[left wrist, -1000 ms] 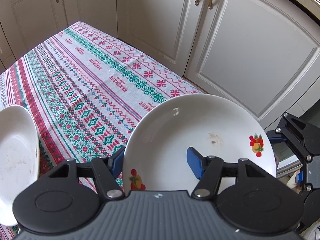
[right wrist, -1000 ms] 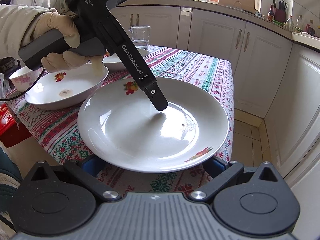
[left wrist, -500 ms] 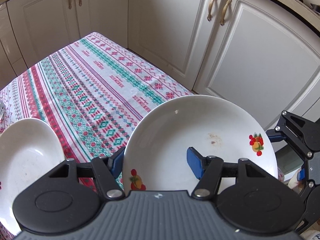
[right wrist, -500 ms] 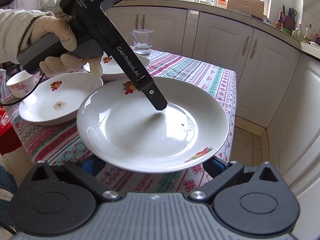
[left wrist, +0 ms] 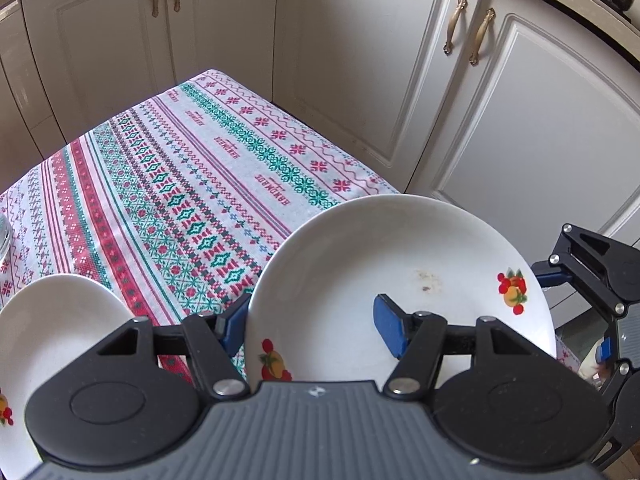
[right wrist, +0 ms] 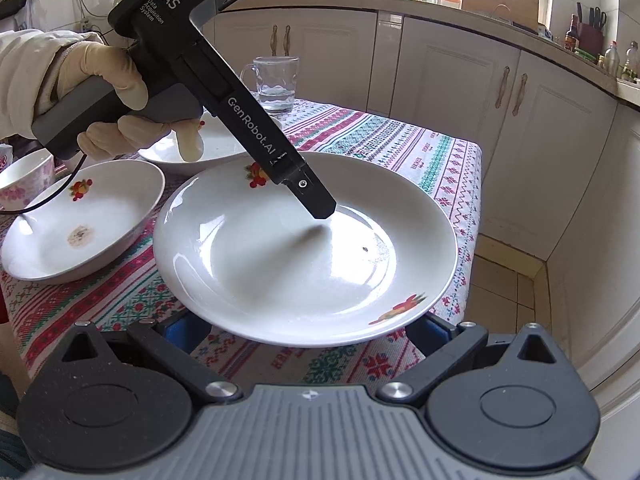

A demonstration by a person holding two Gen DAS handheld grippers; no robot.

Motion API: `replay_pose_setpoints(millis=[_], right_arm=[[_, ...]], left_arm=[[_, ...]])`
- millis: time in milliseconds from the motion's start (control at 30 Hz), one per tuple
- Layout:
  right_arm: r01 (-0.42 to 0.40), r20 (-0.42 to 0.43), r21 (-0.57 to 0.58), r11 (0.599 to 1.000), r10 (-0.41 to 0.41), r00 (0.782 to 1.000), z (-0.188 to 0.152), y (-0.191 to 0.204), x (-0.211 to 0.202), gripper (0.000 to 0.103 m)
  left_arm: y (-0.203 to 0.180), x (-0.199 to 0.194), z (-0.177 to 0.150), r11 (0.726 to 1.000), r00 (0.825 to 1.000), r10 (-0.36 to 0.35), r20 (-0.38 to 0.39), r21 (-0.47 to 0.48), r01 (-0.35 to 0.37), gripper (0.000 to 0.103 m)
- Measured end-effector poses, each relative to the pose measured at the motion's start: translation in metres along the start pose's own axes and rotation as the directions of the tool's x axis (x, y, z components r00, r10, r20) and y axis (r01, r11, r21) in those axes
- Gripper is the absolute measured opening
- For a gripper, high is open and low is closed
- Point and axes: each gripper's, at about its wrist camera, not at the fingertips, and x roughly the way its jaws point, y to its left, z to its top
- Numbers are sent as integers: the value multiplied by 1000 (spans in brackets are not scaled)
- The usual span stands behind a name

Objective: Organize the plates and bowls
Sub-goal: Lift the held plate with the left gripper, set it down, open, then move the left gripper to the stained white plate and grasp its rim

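A: Status on the plates?

B: One plate (right wrist: 304, 248) is up off the counter (left wrist: 168, 184), clamped by the left gripper (left wrist: 316, 326). One blue finger sits inside the dish (left wrist: 390, 330), the other outside the rim (left wrist: 236, 320). Narrow gap, rim pinched between them.

A: Right gripper?

B: Right gripper (right wrist: 304, 330) is under the near edge of the same plate. Fingers are spread wide, tips hidden below the rim. Can't tell whether they press on it or just sit beneath.

A: So it's mid-carry?

B: My read, yes. The plate hangs over the counter's near corner, level, not set on anything.

A: What's left on the counter?

B: A deep plate (right wrist: 80, 220) with a brown stain in the middle, just left of the held one. A second white plate (right wrist: 216, 144) behind it, partly hidden by the gloved hand (right wrist: 116, 92). A small floral bowl (right wrist: 24, 178) at far left. Glass mug (right wrist: 276, 84) with some water at the back.

A: Anything stacked?

B: Nothing stacked that I can see. All pieces lie separately, so I'd say the task is early: one plate in hand, two plates plus the bowl untouched.

A: Destination?

B: Not visible. Far half of the cloth is bare, so there's room. Held plate has a few dried specks too.
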Motion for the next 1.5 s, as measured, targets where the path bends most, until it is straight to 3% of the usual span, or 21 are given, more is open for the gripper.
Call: replay_pose_setpoints(millis=[567, 767, 933, 1133, 1367, 1500], right_arm=[[11, -24, 16, 1000, -11, 1000, -1, -6, 19, 103], [10, -26, 12, 1000, -10, 1000, -2, -5, 19, 103], [22, -20, 14, 1000, -22, 1000, -1, -2, 5, 103], [22, 6, 43, 999, -22, 1000, -6, 8, -22, 103], [25, 69, 37, 999, -27, 997, -6, 41, -49, 103], [13, 107, 40, 999, -17, 994, -7, 58, -57, 103]], left_arm=[[5, 18, 4, 1000, 1000, 0, -12, 5, 0, 64], [-2, 10, 4, 1000, 1000, 9, 21, 20, -9, 80], [-12, -15, 0, 997, 995, 48, 84, 59, -53, 81], [-20, -67, -16, 996, 983, 65, 174, 41, -73, 88], [-22, -117, -60, 991, 963, 131, 237, -43, -124, 92], [-23, -137, -97, 975, 941, 220, 256, -90, -203, 93]])
